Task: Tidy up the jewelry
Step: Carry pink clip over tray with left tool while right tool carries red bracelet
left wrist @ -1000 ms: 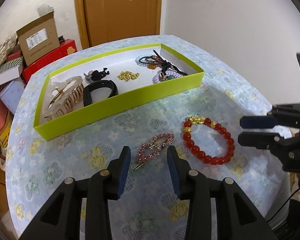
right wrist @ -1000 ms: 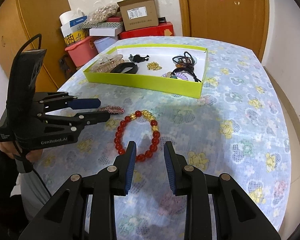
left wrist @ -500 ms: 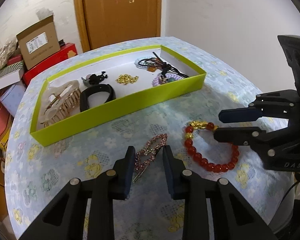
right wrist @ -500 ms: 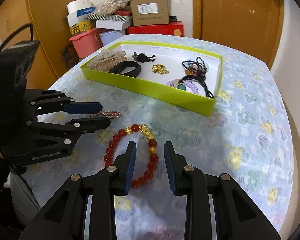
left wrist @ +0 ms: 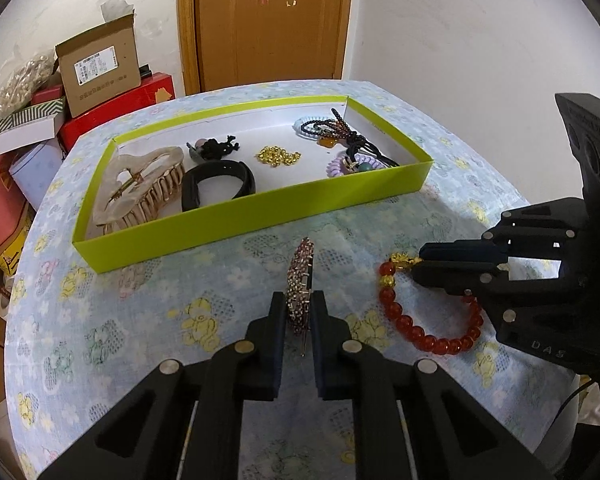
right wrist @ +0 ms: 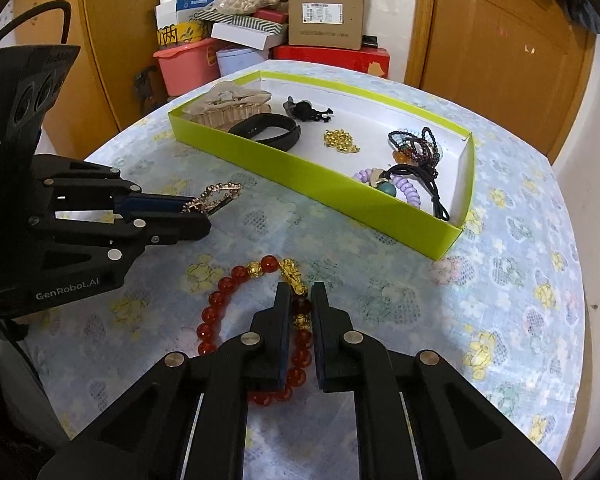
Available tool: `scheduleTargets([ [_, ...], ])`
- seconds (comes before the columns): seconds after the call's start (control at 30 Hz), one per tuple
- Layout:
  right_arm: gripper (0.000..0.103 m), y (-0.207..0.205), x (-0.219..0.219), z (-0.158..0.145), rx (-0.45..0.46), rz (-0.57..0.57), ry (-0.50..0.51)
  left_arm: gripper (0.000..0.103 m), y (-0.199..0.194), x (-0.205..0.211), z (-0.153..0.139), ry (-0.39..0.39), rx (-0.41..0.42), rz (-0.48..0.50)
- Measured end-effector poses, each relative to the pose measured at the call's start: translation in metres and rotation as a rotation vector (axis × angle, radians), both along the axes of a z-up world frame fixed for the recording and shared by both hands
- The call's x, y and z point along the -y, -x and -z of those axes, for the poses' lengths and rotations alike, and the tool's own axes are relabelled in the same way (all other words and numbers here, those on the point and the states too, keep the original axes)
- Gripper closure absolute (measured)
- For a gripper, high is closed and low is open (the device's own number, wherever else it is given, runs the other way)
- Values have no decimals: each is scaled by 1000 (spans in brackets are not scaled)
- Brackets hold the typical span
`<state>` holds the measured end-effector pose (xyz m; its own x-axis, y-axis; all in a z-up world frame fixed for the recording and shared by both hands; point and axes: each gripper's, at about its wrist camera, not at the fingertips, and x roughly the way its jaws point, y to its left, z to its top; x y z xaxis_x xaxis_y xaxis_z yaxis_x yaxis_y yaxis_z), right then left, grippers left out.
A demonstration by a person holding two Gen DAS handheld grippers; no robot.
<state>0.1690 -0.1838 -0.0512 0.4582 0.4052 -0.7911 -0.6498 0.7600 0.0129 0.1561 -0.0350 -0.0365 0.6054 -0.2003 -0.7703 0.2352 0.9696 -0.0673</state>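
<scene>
Rhinestone-studded, the hair clip (left wrist: 300, 280) that lay flat a second ago now stands on edge, pinched in my left gripper (left wrist: 299, 312), whose jaws have just closed. My right gripper (right wrist: 301, 308) has likewise just closed onto the red bead bracelet (right wrist: 236, 312). Both pieces sit on the tablecloth just in front of the green tray (left wrist: 260, 216), bracelet right of clip.

rhinestone hair clip (left wrist: 300, 284) between jaws

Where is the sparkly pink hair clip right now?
The sparkly pink hair clip is pinched on edge in the left claw, over the flowery tablecloth, just in front of the green tray and left of the red bead bracelet.
</scene>
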Motion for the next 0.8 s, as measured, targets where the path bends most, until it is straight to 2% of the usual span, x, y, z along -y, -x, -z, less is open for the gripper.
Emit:
scheduleTargets([
  [0.23,93,7,7,-7,1,24,-31,91,3,-1,-3,13,0,-12],
  [0.8,94,36,11,-58,101,2,-84,91,22,-4,-28,48,43,-31],
])
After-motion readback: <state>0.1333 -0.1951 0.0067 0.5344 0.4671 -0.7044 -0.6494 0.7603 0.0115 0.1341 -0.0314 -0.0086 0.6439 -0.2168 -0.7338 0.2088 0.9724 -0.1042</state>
